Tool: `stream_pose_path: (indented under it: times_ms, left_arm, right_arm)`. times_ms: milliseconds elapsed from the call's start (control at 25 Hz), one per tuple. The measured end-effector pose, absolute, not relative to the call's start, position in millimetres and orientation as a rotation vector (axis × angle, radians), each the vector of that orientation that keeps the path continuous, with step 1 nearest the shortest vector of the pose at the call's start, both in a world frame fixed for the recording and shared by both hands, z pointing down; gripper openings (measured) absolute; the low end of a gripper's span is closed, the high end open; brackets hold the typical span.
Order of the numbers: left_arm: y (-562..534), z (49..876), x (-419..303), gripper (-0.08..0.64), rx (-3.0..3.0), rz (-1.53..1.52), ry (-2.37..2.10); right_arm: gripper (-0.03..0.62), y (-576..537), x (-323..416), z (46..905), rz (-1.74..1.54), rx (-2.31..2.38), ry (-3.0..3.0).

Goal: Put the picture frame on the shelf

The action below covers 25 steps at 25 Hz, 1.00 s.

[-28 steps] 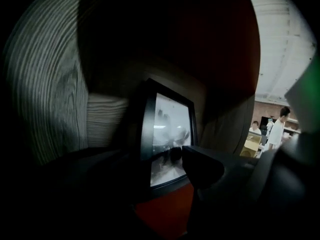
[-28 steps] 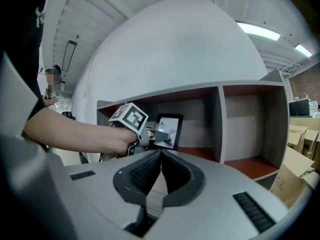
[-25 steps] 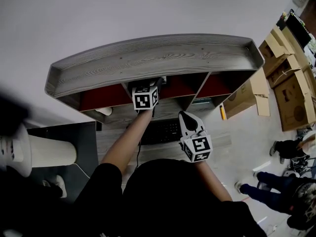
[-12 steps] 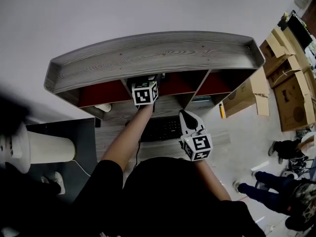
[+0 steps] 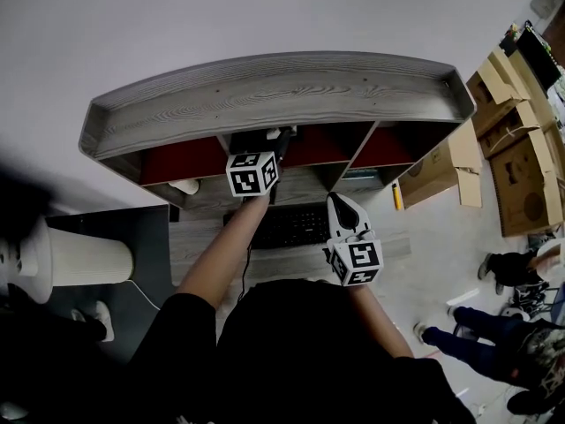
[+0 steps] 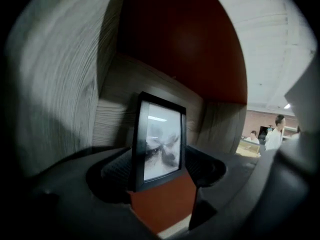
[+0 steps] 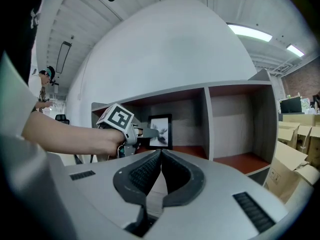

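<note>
One black-rimmed upright picture frame (image 6: 159, 141)

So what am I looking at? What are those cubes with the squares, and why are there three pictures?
A person holds a grabbing tool in each hand, and the cubes are part of those tools. One picture comes from a camera on the person's head, looking down. The other two come from cameras riding on the tools. The left gripper has its fingers on either side of a picture frame and seems to hold it standing inside a compartment of the wooden shelf. The right gripper waits lower down, its fingers closed on nothing. Below the shelf lies a keyboard.
</note>
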<state>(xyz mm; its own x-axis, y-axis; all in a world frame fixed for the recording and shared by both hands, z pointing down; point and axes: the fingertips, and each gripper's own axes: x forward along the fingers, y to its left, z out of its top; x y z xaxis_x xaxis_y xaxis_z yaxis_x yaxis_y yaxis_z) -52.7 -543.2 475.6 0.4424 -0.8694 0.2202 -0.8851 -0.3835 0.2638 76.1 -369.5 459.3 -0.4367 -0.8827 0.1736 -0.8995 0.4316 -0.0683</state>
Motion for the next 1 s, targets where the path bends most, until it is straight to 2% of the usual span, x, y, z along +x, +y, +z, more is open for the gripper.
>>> stream_pose_path:
  times_ms: [760, 840, 920, 1000]
  left_arm:
    - [-426, 437, -78, 0.312, 2.506, -0.043, -1.516]
    - [-412, 433, -85, 0.239, 2.523, -0.078, -1.528]
    - [-398, 430, -92, 0.126, 2.541, -0.128, -1.536]
    - [-387, 433, -101, 0.072, 2.538, -0.153, -1.550]
  right_arm:
    - [0.014, -380, 73, 450, 0.232, 1.617, -2.582]
    - [0.014, -381, 75, 450, 0.234, 1.632, -2.575]
    - [0.014, -381, 75, 451, 0.235, 1.642, -2.570]
    - [0.014, -380, 72, 452, 0.228, 1.643, -2.567]
